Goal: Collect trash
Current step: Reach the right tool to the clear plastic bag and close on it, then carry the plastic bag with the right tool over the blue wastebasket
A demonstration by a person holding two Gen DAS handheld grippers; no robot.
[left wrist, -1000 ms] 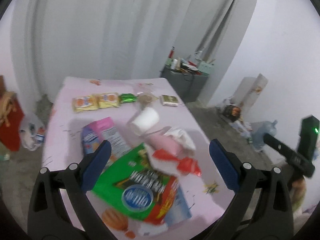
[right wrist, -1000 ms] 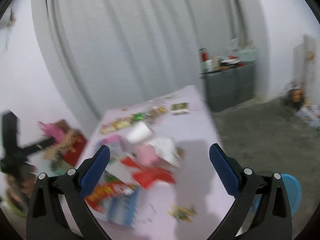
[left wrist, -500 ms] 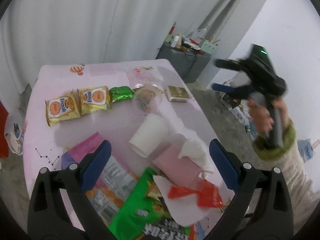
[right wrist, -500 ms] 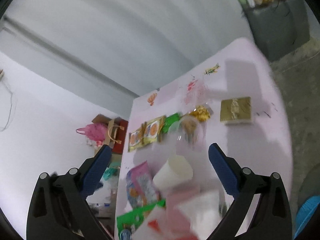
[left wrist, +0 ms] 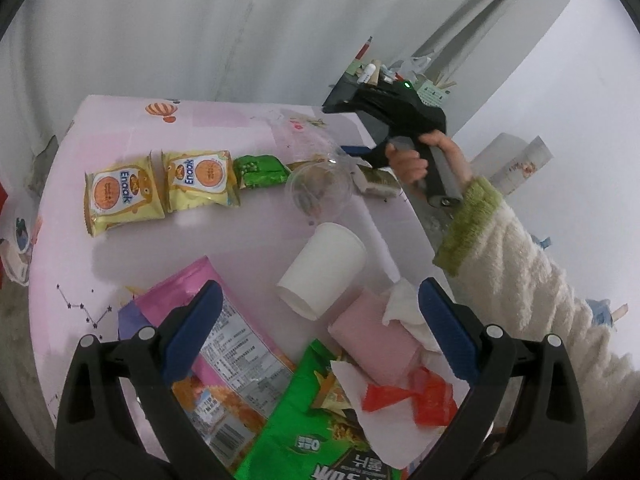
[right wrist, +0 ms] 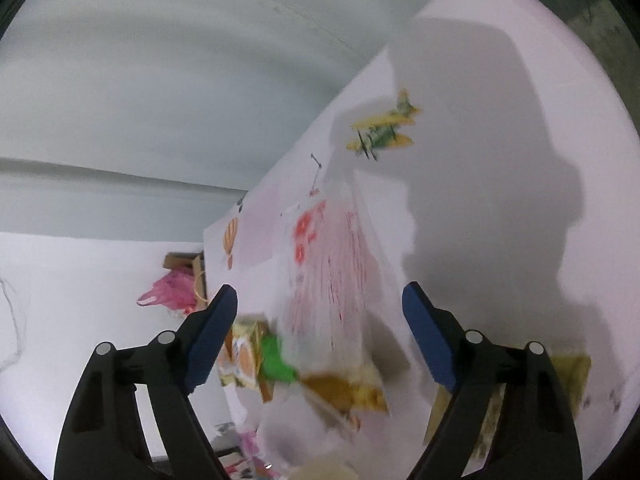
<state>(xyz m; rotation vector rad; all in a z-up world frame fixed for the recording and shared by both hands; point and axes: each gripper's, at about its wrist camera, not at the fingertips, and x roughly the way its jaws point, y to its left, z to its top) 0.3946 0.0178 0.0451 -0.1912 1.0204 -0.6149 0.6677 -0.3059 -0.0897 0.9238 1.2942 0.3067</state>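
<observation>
Left gripper (left wrist: pixel 316 332), jaws apart, above littered pink table (left wrist: pixel 224 120): white paper cup (left wrist: pixel 322 274) on its side; far, clear plastic cup (left wrist: pixel 320 192), with right gripper (left wrist: pixel 352 150) apparently reaching it.

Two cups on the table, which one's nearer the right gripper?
The clear plastic cup, beside the green wrapper. The right gripper is next to its rim; the white paper cup lies farther away.

Between your left claw's (left wrist: pixel 316 340) matt blue pads (left wrist: pixel 192 328) lie a matt white paper cup (left wrist: pixel 324 274) and glossy foil snack bags (left wrist: pixel 224 352). Beyond them sits a clear plastic cup (left wrist: pixel 320 192). The pink surface (left wrist: pixel 224 120) looks smooth; your sleeve (left wrist: pixel 532 300) is fuzzy knit.
</observation>
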